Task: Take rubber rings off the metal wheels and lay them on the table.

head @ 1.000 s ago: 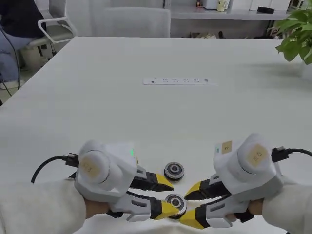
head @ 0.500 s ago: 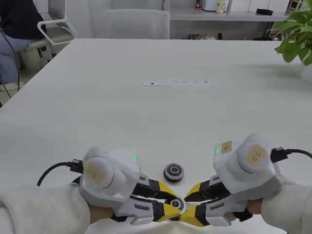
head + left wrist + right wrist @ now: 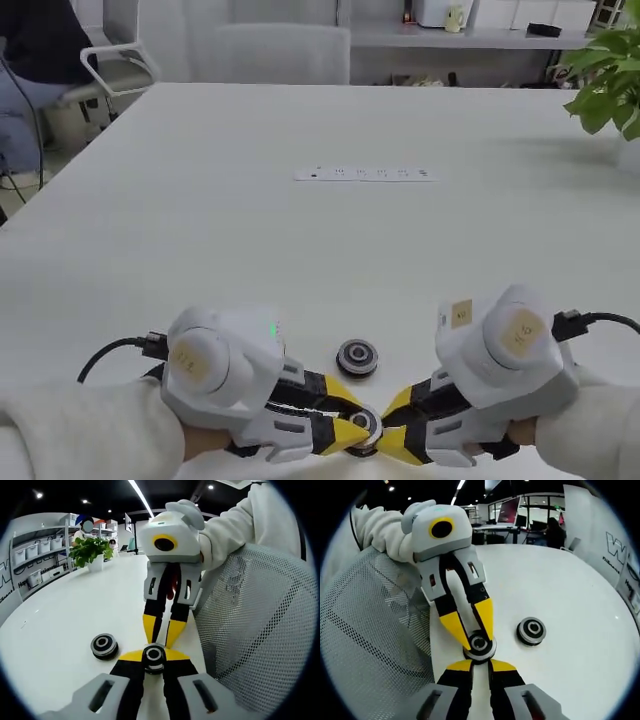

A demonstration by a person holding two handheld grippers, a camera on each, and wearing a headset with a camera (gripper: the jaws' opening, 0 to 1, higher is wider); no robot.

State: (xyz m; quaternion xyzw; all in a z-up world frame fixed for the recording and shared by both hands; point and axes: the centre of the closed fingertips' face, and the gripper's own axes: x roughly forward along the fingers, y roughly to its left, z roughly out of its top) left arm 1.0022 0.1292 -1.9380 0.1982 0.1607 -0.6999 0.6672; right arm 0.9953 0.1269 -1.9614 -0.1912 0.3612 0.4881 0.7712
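Only partly visible: gripped wheel

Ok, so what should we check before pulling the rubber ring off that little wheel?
1. Left gripper on near wheel: ok, jaws on either side of it.
2. Right gripper holding the same wheel: cannot tell, its tips meet it.
3. Pinching the rubber ring, not metal: cannot tell.
4. Other wheel out of the way: ok, it sits apart.
5. Bare table for the ring: ok.
6. Near wheel far from the table's edge: not ok, it is close.
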